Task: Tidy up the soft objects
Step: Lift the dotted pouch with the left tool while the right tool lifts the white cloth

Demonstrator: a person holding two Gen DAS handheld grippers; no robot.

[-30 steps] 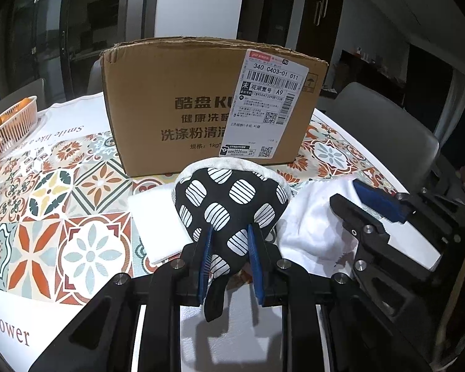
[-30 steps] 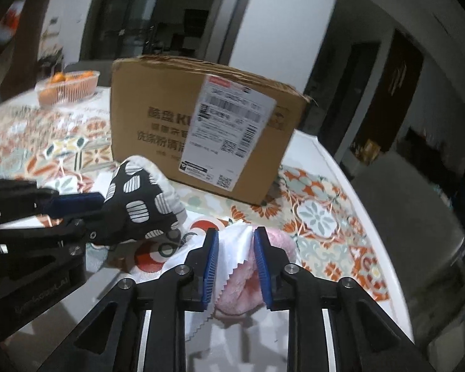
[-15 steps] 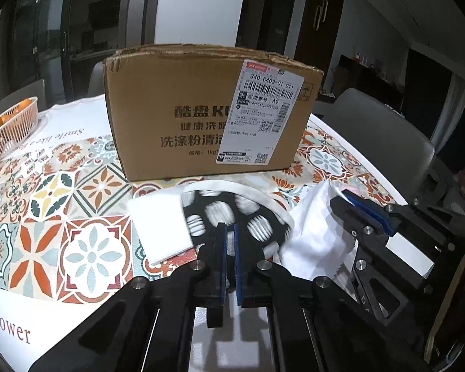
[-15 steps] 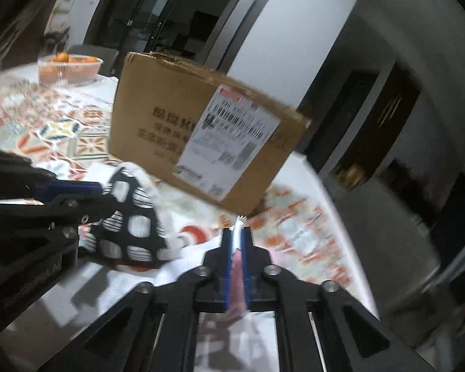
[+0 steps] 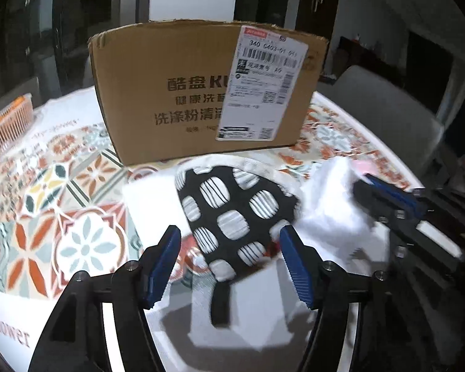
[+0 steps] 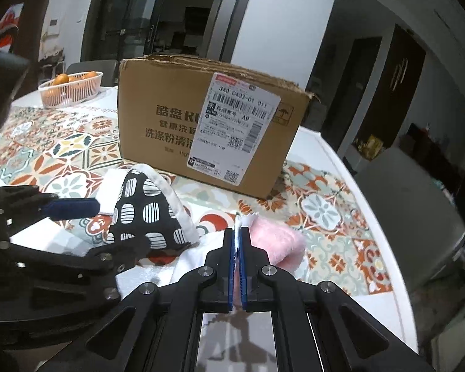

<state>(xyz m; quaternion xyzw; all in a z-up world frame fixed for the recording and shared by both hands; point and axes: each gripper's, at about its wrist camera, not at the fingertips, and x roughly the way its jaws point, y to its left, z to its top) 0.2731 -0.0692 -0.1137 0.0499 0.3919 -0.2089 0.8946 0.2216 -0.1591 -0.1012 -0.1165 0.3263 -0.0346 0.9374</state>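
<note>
Claw work first: the left claw [image 5: 229, 263] is spreading its blue pads apart, and the black spotted mitt [image 5: 232, 214] sits between them untouched, resting on the worktop [image 5: 62, 204] just near of the cardboard box [image 5: 201, 93], partly over a flat white cloth [image 5: 148, 204]. Risk here is mild: the mitt stands slightly peaked, so it may slump sideways onto the white cloth, or its dark loop, trailing toward the near edge, could catch on a pad as the claw backs off.

Further right, the right claw [image 6: 238, 248] is pinched tight on a thin fold of white fabric [image 6: 243, 220], with a fluffy pink piece [image 6: 279, 241] touching it on the right. The bite looks shallow, taken near a zigzag edge, so a lift could let the fabric slide out. The pink piece may drag along and drop off. Both claws sit close together, so a swing leftward risks knocking the mitt.
</note>
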